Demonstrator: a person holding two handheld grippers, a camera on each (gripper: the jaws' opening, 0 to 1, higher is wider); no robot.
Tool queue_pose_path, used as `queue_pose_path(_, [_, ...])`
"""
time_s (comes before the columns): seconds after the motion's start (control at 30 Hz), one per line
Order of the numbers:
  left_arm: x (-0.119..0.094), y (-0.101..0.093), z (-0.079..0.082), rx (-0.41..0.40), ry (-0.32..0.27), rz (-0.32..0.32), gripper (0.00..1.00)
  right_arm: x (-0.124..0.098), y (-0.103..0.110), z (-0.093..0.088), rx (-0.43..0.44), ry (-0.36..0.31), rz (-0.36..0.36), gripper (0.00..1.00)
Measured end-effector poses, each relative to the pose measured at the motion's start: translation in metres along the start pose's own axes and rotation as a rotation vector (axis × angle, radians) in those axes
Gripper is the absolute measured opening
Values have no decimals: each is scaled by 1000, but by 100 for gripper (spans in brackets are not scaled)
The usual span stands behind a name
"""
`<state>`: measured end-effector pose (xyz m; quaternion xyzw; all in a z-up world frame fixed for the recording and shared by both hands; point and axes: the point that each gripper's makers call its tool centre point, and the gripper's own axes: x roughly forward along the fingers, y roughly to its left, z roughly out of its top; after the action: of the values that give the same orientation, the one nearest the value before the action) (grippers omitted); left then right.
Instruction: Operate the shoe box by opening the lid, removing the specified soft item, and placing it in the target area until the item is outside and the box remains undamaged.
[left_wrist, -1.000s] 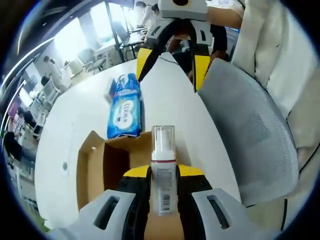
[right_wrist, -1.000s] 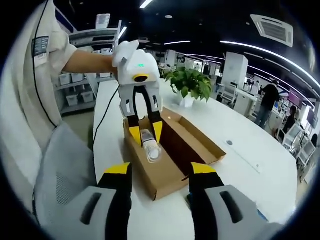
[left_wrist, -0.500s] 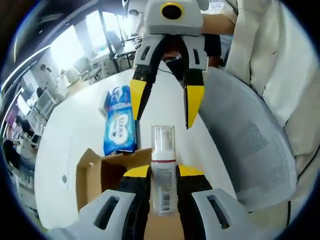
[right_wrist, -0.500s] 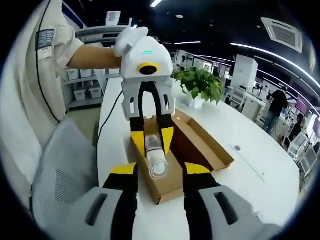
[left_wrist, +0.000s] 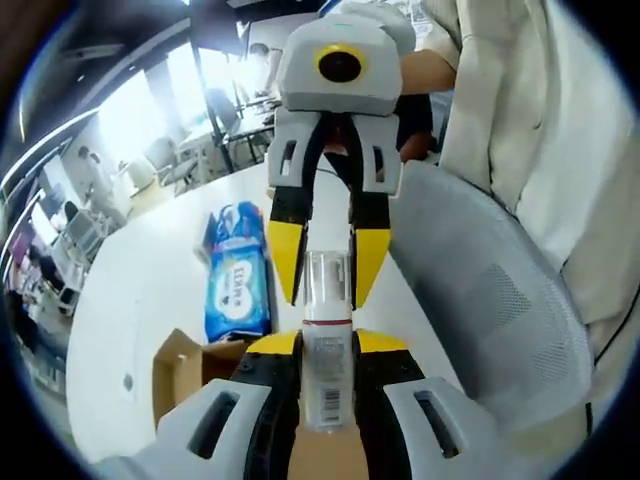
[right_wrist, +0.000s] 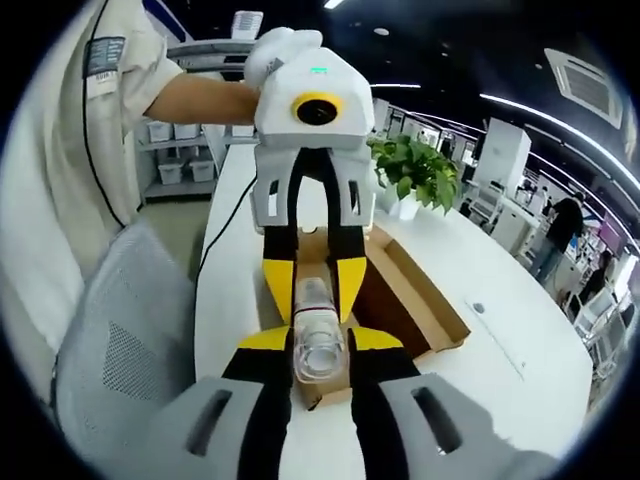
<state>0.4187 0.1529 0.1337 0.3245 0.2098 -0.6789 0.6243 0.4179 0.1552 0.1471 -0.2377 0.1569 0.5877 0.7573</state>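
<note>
While the bottle (left_wrist: 327, 345) hangs in the air above the open box (right_wrist: 400, 290), it sits clamped at its body between the left gripper's (left_wrist: 327, 352) jaws, its clear cap pointing toward the right gripper (left_wrist: 325, 285). In the left gripper view, the right gripper's yellow tips stand on either side of that cap; in the right gripper view its (right_wrist: 320, 350) jaws flank the cap closely, though I cannot tell whether they have closed on it or only bracket it. This looks like a hand-over, with the removal done and the placing still ahead. Next, the right jaws should grip firmly before the left lets go. A blue pack (left_wrist: 238, 290) lies on the white table (left_wrist: 150, 290) just beyond the box.
</note>
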Motion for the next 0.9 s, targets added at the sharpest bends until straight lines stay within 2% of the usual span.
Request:
queue_pose_path(0.33, [5,-2,3,18,-27,-4,18,-2,0,-3,6,51,8,17])
queue_pose_path(0.5, [6,0,4,26,-33,2,18,-3,-2,-3,28,55,6,16])
queue_pose_path(0.9, [9,5,5,31,-51,19,18,-6,-6,3,16,68,22,16])
